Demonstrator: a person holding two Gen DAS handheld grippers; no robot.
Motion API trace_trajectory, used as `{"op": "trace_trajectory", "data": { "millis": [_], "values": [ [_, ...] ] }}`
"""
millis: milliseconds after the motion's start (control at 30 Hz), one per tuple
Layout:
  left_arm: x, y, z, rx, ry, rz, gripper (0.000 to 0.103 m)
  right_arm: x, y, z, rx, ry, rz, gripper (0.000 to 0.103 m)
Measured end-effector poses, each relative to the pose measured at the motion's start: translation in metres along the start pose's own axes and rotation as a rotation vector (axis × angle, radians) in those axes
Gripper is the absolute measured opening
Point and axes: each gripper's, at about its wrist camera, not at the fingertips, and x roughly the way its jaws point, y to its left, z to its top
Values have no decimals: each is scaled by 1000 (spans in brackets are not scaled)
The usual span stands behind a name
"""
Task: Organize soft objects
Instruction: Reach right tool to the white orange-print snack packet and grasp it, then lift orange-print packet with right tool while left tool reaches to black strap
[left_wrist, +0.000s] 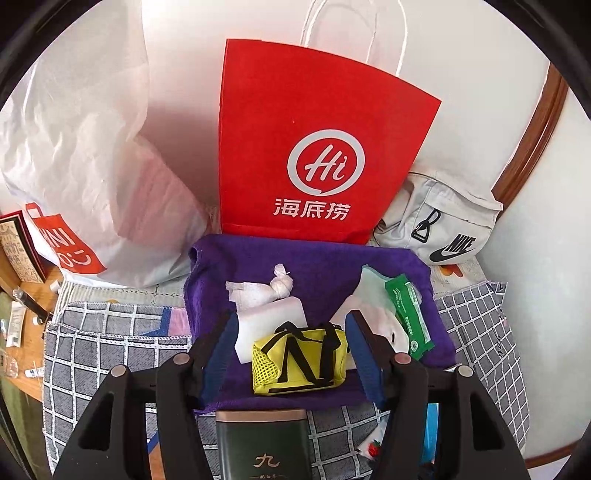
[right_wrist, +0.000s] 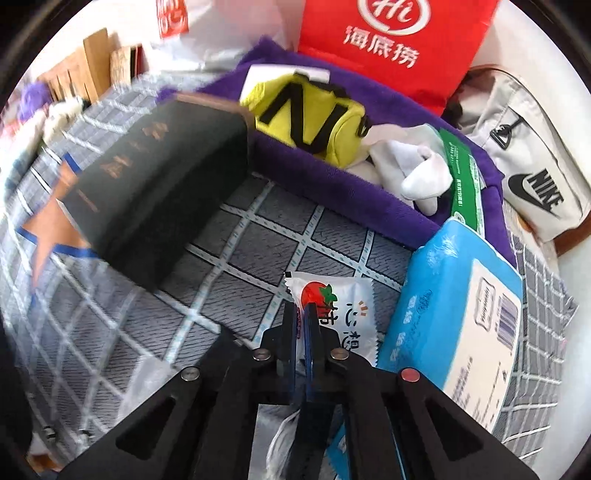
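Left gripper (left_wrist: 291, 345) gaping over the yellow pouch (left_wrist: 300, 360), right gripper (right_wrist: 303, 308) clamped on a snack packet (right_wrist: 334, 314).

Left view: pouch sits between the spread jaws, untouched, on the purple towel's (left_wrist: 258, 258) near edge, white sponge block (left_wrist: 269, 325) just behind. Right view: packet on the checked cloth (right_wrist: 258, 236), blue tissue pack (right_wrist: 454, 306) crowding its right.

You worked against a plain white wall (left_wrist: 207, 92), lit by bright, even light with soft shadows. A curved brown wooden trim (left_wrist: 535, 147) ran down the right side in the left wrist view. Underneath lay a grey cloth with a white grid pattern (left_wrist: 110, 354), and at the far left you had a brown wooden surface (left_wrist: 22, 354) strewn with small items.
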Motion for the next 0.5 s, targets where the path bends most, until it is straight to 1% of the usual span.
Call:
{"op": "trace_trajectory", "data": {
  "millis": [100, 167, 233, 300, 400, 500],
  "values": [
    [-6, -1, 0, 1, -12, -2, 58, -22, -12, -7, 65, -42, 65, 3],
    [-12, -2, 0, 3, -24, -8, 58, -35, -12, -11, 97, -63, 101, 2],
    [-19, -2, 0, 2, -34, -21, 58, -52, -15, -19, 127, -96, 118, 0],
    [-27, -4, -1, -4, -53, -14, 58, -69, -19, -29, 159, -122, 145, 0],
    [-37, -9, -12, -19, -41, -17, 58, -84, -19, -40, 191, -140, 165, 0],
    [-47, -16, -30, 13, -27, -12, 58, -98, -26, -56, 230, -156, 187, 0]
  ]
}}
